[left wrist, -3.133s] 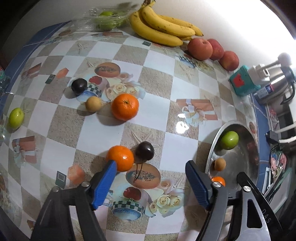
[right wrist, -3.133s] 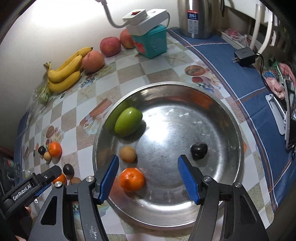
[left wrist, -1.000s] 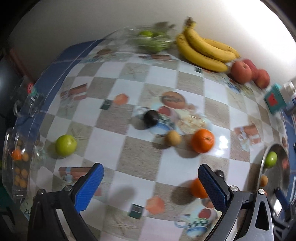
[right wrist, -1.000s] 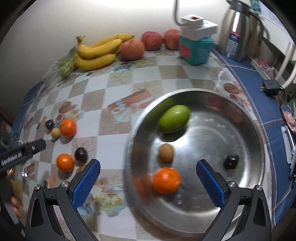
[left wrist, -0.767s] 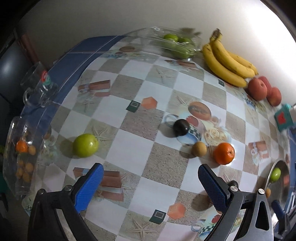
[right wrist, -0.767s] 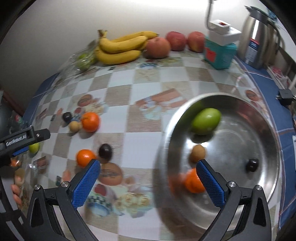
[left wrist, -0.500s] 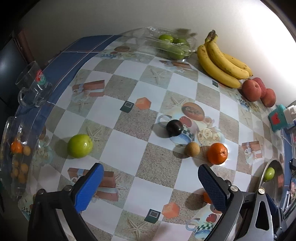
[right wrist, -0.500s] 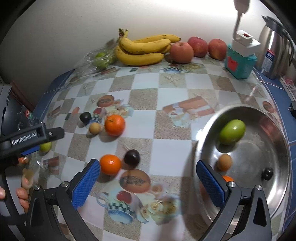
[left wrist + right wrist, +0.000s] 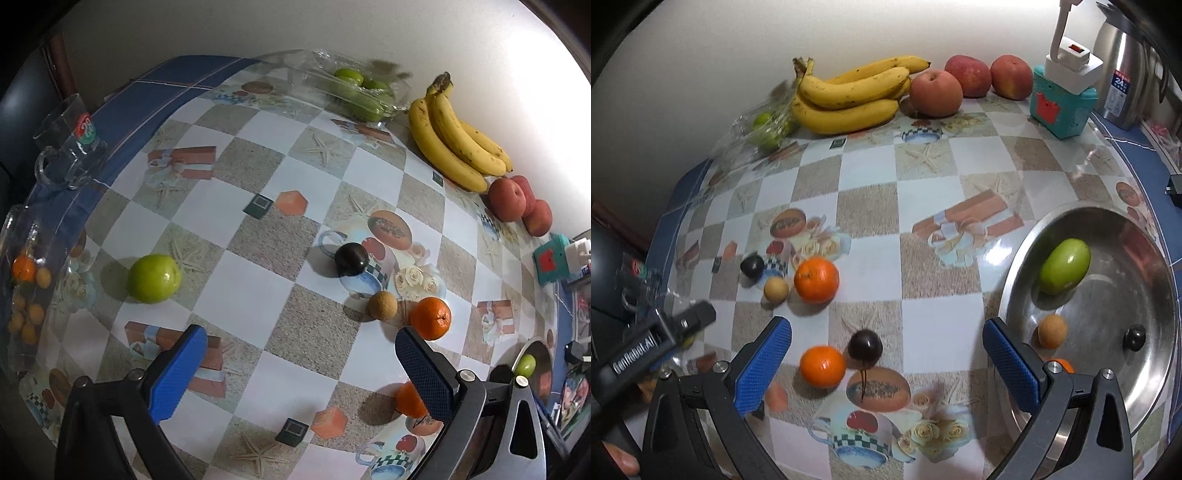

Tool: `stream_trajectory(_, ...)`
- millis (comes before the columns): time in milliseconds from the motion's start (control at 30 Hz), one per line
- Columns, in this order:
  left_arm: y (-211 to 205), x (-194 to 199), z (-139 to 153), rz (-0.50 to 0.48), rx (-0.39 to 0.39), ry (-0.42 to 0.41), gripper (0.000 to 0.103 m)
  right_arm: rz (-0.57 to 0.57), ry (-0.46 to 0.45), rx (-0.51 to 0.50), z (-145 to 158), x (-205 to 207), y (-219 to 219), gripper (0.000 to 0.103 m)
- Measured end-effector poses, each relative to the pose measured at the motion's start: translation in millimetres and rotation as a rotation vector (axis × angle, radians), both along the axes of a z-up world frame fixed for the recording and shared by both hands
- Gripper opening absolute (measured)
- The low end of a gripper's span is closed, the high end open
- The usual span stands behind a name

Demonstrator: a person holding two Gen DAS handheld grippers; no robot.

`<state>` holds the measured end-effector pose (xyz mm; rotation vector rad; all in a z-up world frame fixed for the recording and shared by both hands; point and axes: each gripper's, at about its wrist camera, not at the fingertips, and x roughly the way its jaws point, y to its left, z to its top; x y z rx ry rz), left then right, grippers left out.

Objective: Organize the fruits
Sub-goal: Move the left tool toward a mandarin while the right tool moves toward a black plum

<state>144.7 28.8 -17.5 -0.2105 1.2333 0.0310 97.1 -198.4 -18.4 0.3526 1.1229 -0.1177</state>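
Observation:
My left gripper (image 9: 295,369) is open and holds nothing above the checked table. A green apple (image 9: 154,278) lies ahead to its left. A dark plum (image 9: 351,259), a small brown fruit (image 9: 382,305) and an orange (image 9: 430,318) lie ahead to its right; another orange (image 9: 408,399) is half hidden behind the right finger. My right gripper (image 9: 886,363) is open and empty above an orange (image 9: 822,365) and a dark plum (image 9: 865,347). The steel plate (image 9: 1160,306) at right holds a green fruit (image 9: 1065,266), a brown fruit (image 9: 1052,331) and a small dark fruit (image 9: 1136,338).
Bananas (image 9: 849,96) and red apples (image 9: 936,93) line the back wall, beside a bag of green fruit (image 9: 360,92). A teal box (image 9: 1062,105) and a steel kettle (image 9: 1121,70) stand at back right. A glass mug (image 9: 70,144) and a clear container (image 9: 22,295) sit at the left edge.
Both grippers have swung left, away from the plate and over the loose fruit on the table. Both have opened wider than three seconds ago. No fruit has moved.

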Motion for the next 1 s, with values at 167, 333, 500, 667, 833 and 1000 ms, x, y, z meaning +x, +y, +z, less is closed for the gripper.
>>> stream_trajectory(167,-18,-1,-6,-0.055,-0.012,0.022,0.103,-0.02,0.023,-0.015,-4,2,-8,0.103)
stream_trajectory(333,-36,-4,-12,-0.102,-0.056,0.04,0.102,-0.059,0.018,-0.02,-3,-3,-23,0.103)
stream_trajectory(500,-53,-6,-18,-0.147,-0.101,0.052,0.099,-0.117,-0.009,-0.074,7,-11,-42,0.103)
stream_trajectory(667,-71,-9,-24,-0.196,-0.11,0.068,0.09,-0.138,-0.014,-0.056,9,-15,-52,0.103)
stream_trajectory(833,-87,-15,-28,-0.237,-0.121,0.081,0.084,-0.14,-0.022,-0.045,12,-17,-54,0.103)
stream_trajectory(1000,-101,-17,-37,-0.277,-0.108,0.108,0.076,-0.138,-0.018,-0.037,11,-18,-54,0.103)
